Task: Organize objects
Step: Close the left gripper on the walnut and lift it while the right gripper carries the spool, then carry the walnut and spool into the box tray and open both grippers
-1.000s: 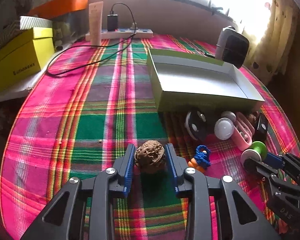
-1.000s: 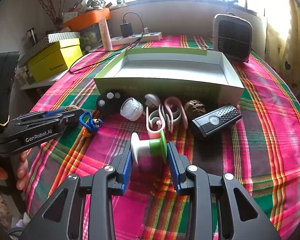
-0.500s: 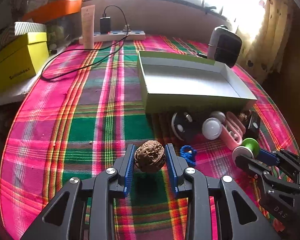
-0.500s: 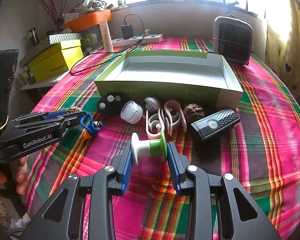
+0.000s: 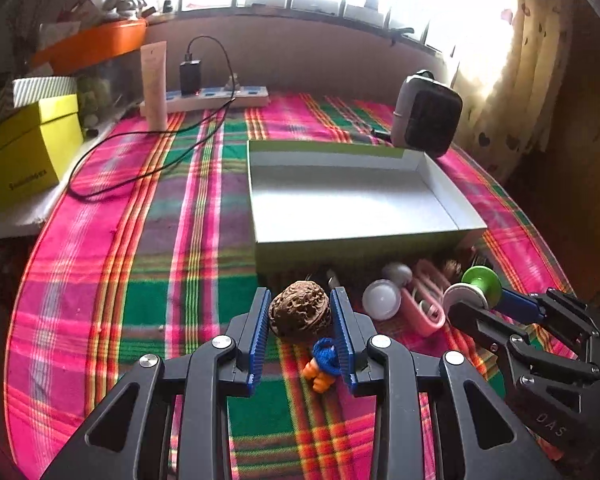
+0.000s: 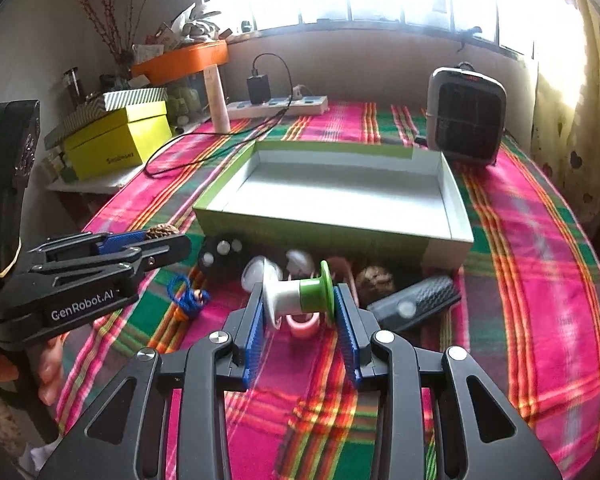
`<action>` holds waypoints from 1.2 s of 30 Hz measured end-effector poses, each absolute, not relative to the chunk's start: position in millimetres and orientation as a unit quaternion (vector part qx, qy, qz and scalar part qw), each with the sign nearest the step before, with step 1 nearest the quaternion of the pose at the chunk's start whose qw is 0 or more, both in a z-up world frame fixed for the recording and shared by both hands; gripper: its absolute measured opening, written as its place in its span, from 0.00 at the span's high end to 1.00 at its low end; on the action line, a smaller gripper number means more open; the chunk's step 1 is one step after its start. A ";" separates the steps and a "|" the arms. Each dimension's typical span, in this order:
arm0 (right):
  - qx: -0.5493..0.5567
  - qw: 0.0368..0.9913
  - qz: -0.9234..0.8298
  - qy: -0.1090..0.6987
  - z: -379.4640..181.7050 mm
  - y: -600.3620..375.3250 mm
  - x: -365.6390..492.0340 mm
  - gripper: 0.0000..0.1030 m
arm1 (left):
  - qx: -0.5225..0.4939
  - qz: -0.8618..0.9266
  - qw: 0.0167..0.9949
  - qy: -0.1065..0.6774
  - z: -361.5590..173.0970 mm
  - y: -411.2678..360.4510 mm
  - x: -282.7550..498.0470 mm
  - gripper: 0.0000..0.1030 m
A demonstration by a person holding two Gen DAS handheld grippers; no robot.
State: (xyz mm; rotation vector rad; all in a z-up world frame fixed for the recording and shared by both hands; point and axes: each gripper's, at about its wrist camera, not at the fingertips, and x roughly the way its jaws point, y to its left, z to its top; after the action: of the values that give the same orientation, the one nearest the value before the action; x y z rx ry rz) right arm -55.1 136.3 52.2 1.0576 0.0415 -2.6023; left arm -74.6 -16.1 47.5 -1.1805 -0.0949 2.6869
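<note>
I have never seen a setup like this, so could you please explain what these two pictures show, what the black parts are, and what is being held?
There is no robot here: a person holds a hand-operated claw in each hand, and each claw carries a wide-angle camera looking along its two fingers. One picture comes from the left claw, which is shut on a walnut. The other comes from the right claw, shut on a white and green spool. Each claw also appears at the edge of the other's picture. On the plaid tablecloth stands an open, shallow box with nothing in it. In front of it lie small things: a blue cord charm, a black remote, a second walnut and pink clips.
</note>
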 end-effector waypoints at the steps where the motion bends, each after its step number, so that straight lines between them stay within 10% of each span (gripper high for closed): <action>1: 0.370 0.167 -0.914 0.016 53.9 135.9 -57.6 0.66 | -0.399 0.910 0.104 -0.031 48.4 -14.5 -76.5 0.72; 36: 0.411 0.161 -0.896 0.035 53.1 128.9 -194.5 0.66 | -0.417 0.901 0.118 -0.014 48.5 7.1 -192.9 0.72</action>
State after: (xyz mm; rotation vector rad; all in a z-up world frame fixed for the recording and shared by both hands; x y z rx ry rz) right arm -194.5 128.9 53.1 1.1746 0.0986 -2.5592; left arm -192.9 7.1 48.5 -1.2210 -0.0417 2.6348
